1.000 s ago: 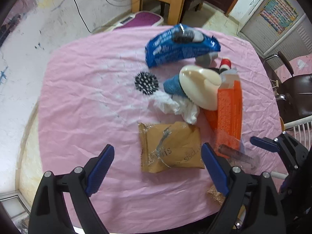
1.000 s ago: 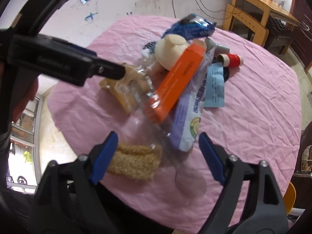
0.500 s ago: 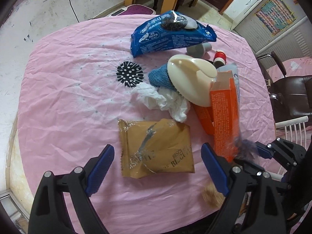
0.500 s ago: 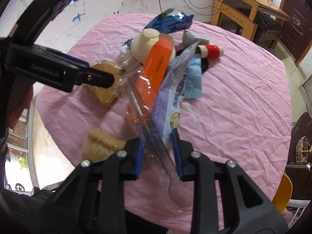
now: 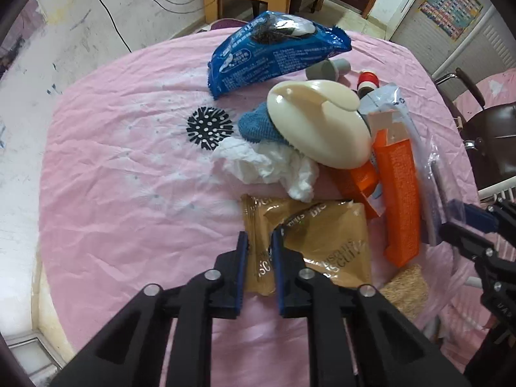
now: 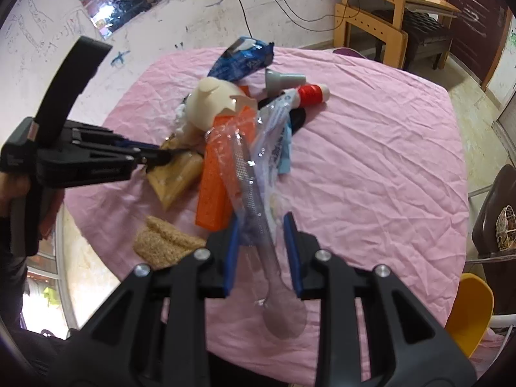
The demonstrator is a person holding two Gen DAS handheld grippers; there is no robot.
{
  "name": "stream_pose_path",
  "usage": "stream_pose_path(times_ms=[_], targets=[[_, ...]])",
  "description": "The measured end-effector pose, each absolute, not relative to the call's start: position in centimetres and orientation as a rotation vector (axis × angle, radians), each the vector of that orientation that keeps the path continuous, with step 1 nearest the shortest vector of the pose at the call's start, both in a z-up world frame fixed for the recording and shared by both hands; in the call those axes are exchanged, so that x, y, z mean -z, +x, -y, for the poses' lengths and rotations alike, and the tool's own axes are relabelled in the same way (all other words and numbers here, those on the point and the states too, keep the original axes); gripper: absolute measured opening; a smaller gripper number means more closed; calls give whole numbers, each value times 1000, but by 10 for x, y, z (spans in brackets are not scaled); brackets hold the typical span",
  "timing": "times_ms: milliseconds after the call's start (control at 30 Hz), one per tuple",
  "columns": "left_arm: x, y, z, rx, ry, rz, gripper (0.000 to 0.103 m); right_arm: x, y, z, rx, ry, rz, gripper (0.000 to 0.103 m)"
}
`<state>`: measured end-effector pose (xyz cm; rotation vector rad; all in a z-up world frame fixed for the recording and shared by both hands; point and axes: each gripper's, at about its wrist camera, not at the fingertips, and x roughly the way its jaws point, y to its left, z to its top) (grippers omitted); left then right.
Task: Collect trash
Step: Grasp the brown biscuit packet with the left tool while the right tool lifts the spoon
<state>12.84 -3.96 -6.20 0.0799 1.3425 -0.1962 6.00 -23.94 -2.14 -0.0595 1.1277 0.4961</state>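
The left gripper (image 5: 259, 242) is closing on the brown crinkled biscuit wrapper (image 5: 319, 245) on the pink tablecloth (image 5: 129, 193). The right gripper (image 6: 262, 225) pinches a clear plastic sleeve (image 6: 248, 167). Lift both slowly, so neighbouring items stay.

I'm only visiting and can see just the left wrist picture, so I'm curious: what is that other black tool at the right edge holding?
Observer: The right gripper has its jaws shut on a clear wrapper with a plastic spoon inside.
Visitor: Is someone holding the tool I'm looking through?
Observer: Yes. A hand grips the left gripper. Its jaws are closing on the brown biscuit packet.
Visitor: Is there anything beside the table on that side?
Observer: A yellow chair stands just off the edge of the table.
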Motion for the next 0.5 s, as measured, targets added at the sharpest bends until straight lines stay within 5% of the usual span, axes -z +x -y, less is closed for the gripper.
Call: stream_pose_path(times_ms=[500], targets=[[23,115,67,190,193,-1227,0,9,55,258,-484,-43,-1084,26]])
